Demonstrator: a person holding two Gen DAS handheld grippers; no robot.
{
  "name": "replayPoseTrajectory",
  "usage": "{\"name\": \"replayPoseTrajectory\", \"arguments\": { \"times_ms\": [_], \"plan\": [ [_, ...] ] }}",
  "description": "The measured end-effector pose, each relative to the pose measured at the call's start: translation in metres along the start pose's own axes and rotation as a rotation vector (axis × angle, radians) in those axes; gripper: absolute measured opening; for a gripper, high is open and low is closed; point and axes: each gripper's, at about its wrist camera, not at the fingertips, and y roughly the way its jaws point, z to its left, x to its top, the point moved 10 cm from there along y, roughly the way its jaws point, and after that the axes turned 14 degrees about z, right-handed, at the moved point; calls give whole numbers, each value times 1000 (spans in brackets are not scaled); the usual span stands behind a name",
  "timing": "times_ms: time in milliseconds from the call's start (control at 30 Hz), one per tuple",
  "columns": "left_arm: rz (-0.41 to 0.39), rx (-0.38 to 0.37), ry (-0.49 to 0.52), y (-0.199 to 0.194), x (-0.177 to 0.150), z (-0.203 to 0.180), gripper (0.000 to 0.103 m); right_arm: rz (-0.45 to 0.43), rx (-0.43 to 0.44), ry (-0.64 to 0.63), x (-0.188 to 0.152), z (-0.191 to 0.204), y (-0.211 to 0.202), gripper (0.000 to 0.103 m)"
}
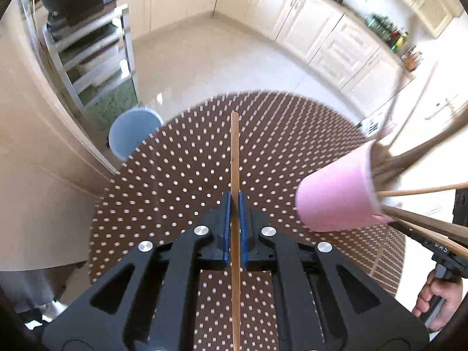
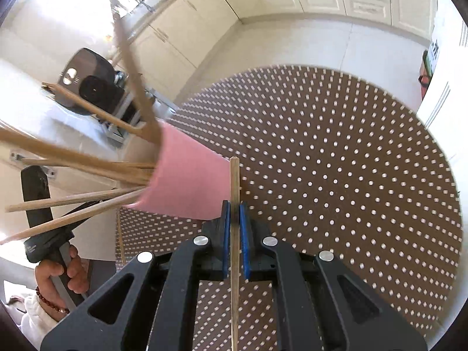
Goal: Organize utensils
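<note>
A: Starting at the left of the left wrist view, what is there?

B: A blue stool (image 1: pixel 133 134) beyond the table's (image 1: pixel 181 158) far edge. At centre bottom the left gripper (image 1: pixel 235 204) is clamped on a chopstick (image 1: pixel 235 158) that runs straight up the frame. At the right a pink cup (image 1: pixel 336 196) stands on the table, its mouth bristling with more chopsticks (image 1: pixel 421 190).

B: In the right wrist view the cup (image 2: pixel 190 181) sits left of centre, and the right gripper (image 2: pixel 235 213) at centre bottom is closed on a second chopstick (image 2: pixel 235 175), whose tip shows just beside the cup's base.

A: So what is the step?

B: I judge it to be carrying both sticks to the cup. To do it well, raise each tip above the rim, tilt the stick toward upright and feed it into a gap between the splayed sticks before letting go.

A: One hand at a time?

B: Better so. The sticks already in the cup fan outward and a knock could tip it.
</note>
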Motion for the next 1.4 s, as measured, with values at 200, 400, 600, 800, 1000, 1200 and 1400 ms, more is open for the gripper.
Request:
{"name": "replayPoseTrajectory", "arguments": {
  "times_ms": [200, 400, 600, 800, 1000, 1200, 1400],
  "plan": [
    [-133, -53, -4, -64, -17, -5, 6, -121, -19, -63, -15, 27, -49, 5],
    [-265, -125, 11, -115, -35, -16, 6, -233, -49, -121, -38, 54, -95, 5],
    [-428, -178, 46, -173, -45, -43, 6, -356, -74, -182, -48, 84, -139, 5],
    [-623, -220, 73, -232, -41, -75, 6, -504, -131, -271, -34, 113, -188, 5],
    [-723, -235, 71, -248, -17, -96, 6, -593, -152, -338, -9, 127, -206, 5],
    [-771, -226, 35, -244, 3, -109, 6, -629, -168, -416, 15, 134, -202, 5],
    [-779, -211, 2, -233, 23, -114, 6, -590, -202, -478, 31, 129, -171, 5]
  ]
}}
